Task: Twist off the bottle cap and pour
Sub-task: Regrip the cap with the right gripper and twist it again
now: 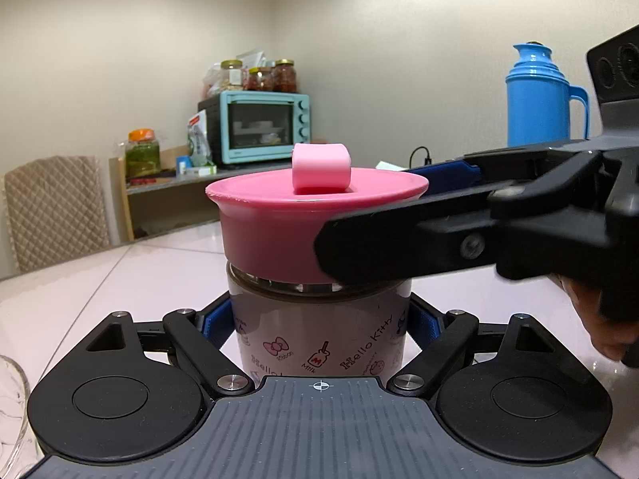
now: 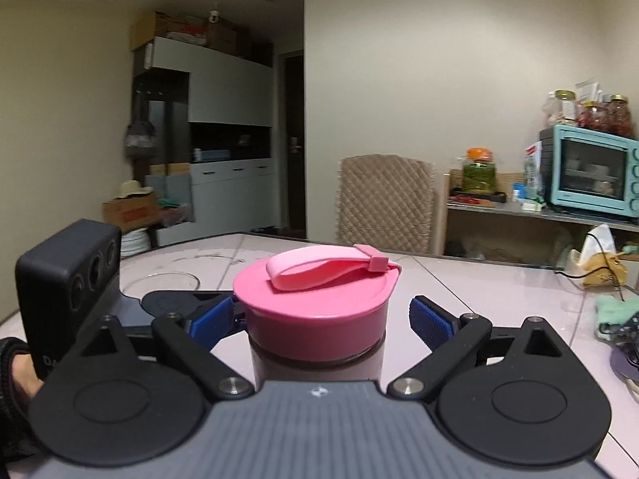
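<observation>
Bottle [image 1: 319, 331] on pale tabletop [image 1: 120, 279] (left claw [image 1: 319, 323] clamped, right claw [image 2: 323, 315] apart around cap [image 2: 315, 311]).

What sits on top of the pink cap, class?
A lighter pink strap lies folded across the cap, fixed at one edge. The bottle mouth beneath the cap is hidden.

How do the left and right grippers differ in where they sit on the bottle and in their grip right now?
The left gripper is low, at the printed bottle body; the right gripper is higher, level with the pink cap.
The left gripper's blue pads press the bottle's sides; the right gripper's pads stand open, with a visible gap at least on the cap's right side.
Both straddle the same upright bottle on the table.
</observation>
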A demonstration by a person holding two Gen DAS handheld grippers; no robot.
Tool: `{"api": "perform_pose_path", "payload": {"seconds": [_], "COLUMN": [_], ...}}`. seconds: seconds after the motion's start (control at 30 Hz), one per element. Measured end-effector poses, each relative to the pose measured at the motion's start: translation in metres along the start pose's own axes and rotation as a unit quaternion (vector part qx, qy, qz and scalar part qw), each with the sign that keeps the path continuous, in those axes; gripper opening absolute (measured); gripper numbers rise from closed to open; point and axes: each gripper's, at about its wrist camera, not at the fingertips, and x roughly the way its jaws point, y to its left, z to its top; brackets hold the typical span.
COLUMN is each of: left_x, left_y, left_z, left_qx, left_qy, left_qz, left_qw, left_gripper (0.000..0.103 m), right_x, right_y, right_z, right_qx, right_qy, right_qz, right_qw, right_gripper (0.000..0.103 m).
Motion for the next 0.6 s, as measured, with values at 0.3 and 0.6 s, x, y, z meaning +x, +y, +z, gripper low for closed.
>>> {"api": "perform_pose_path", "payload": {"seconds": [0.3, 0.6], "left_x": [0.0, 0.0], "left_y": [0.0, 0.0], "left_z": [0.0, 0.0], "left_qx": [0.0, 0.0], "left_qy": [0.0, 0.0], "left_qz": [0.0, 0.0], "left_qw": [1.0, 1.0], "left_gripper": [0.09, 0.09], "right_x": [0.011, 0.016], "right_y": [0.015, 0.018], "right_z": [-0.006, -0.008], "right_qx": [0.004, 0.0], "right_qy": [-0.002, -0.003], "right_qz": [-0.037, -0.036], "right_qw": [0.999, 0.999], "right_gripper": [0.095, 0.085]}}
